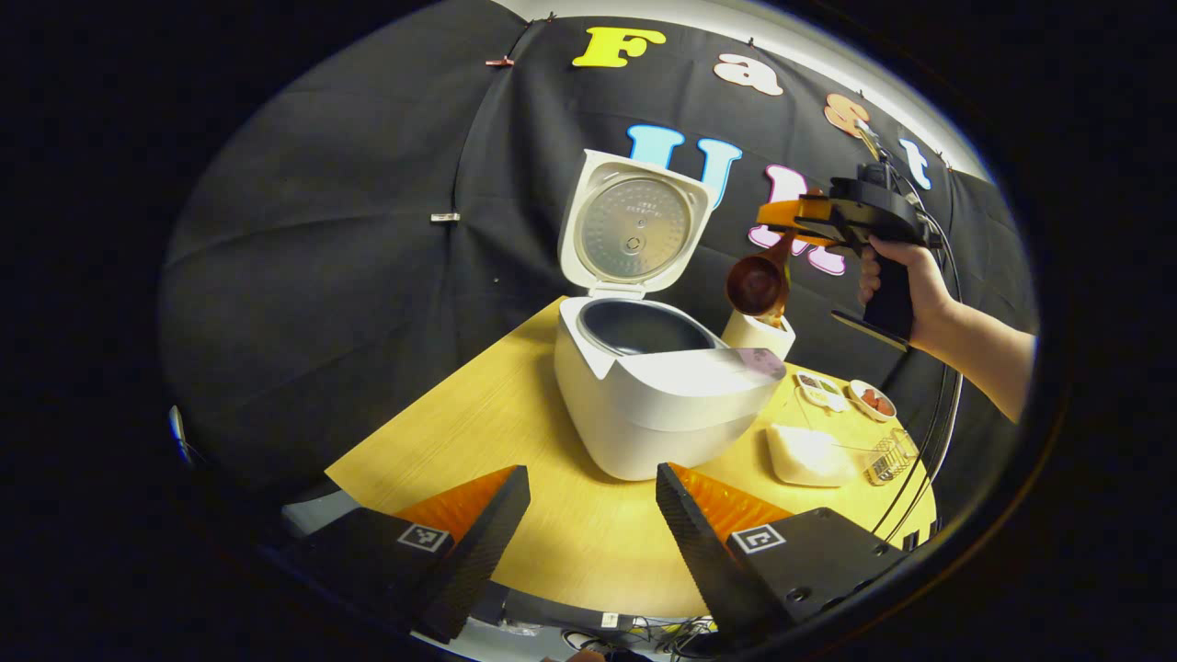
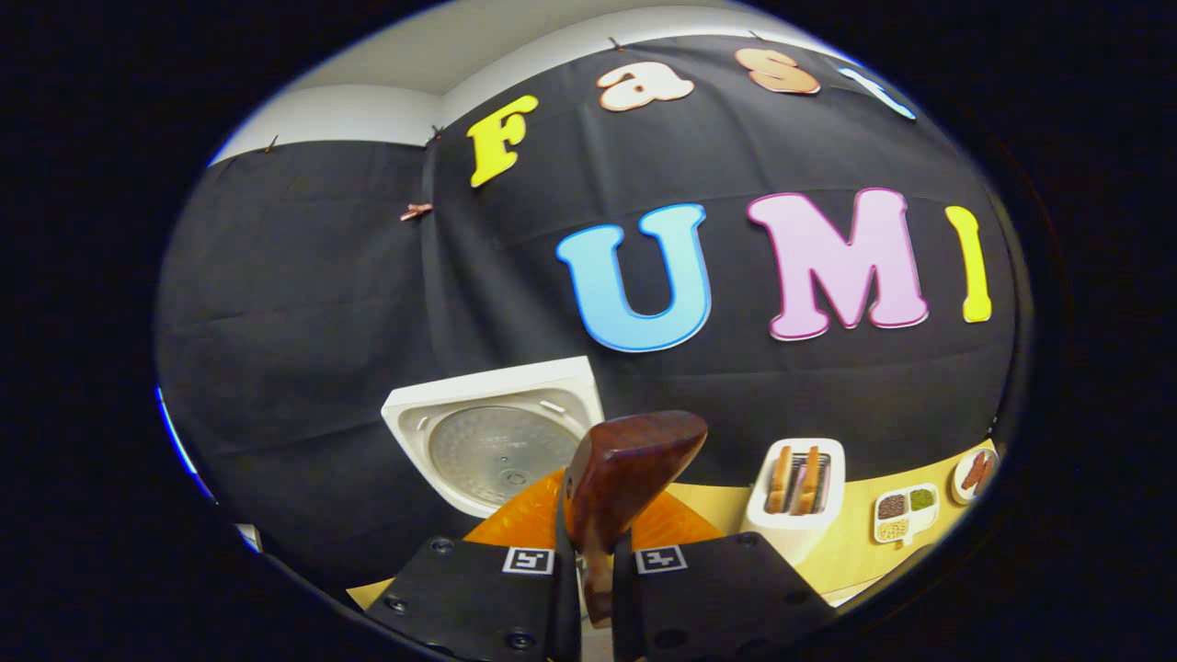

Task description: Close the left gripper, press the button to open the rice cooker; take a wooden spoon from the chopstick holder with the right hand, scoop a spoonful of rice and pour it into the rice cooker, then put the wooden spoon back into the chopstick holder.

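In the left gripper view, the left gripper (image 1: 593,515) hangs over the near edge of the yellow table (image 1: 478,432), its fingers spread wide and holding nothing. Ahead stands the white rice cooker (image 1: 662,405), lid up, inner pot bare. To its right a hand (image 1: 897,276) holds the right gripper (image 1: 786,213) above the white chopstick holder (image 1: 759,333), with the wooden spoon (image 1: 759,283) hanging bowl-down from it. In the right gripper view, the right gripper (image 2: 596,561) is clamped on the spoon (image 2: 625,478) handle, bowl raised; the cooker lid (image 2: 497,441) sits left, the holder (image 2: 795,492) right, and a divided grain dish (image 2: 906,515) beyond it.
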{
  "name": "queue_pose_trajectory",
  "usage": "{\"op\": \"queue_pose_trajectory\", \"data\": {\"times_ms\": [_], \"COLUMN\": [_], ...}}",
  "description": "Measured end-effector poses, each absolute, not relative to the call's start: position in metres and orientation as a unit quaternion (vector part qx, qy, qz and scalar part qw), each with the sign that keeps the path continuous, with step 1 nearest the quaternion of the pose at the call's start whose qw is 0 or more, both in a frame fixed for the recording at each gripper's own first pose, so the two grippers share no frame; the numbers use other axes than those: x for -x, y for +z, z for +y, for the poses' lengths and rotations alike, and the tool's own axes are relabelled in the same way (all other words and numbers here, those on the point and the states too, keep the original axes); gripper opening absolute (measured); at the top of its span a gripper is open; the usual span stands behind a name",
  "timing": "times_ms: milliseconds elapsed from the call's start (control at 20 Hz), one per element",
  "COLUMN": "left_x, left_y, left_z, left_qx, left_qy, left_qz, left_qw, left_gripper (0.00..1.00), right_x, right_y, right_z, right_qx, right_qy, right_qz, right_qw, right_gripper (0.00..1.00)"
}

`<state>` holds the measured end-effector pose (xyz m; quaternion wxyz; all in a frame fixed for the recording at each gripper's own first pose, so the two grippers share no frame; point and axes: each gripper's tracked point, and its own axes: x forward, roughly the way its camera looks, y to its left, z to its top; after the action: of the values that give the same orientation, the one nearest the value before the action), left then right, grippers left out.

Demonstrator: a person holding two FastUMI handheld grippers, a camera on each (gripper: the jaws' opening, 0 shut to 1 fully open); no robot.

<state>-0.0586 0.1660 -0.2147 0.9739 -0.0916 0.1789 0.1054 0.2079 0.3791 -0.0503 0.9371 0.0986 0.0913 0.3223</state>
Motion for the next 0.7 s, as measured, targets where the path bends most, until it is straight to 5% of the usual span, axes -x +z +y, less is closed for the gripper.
{"op": "queue_pose_trajectory", "data": {"times_ms": [700], "left_x": [0.013], "left_y": [-0.184], "left_z": [0.078], "left_qx": [0.076], "left_qy": [0.044], "left_qz": [0.161], "left_qw": [0.983], "left_gripper": [0.96], "right_x": [-0.222], "right_y": [-0.052], "right_z": [0.053], "right_qx": [-0.154], "right_qy": [0.099], "right_qz": [0.091], "right_qw": [0.979], "right_gripper": [0.17]}}
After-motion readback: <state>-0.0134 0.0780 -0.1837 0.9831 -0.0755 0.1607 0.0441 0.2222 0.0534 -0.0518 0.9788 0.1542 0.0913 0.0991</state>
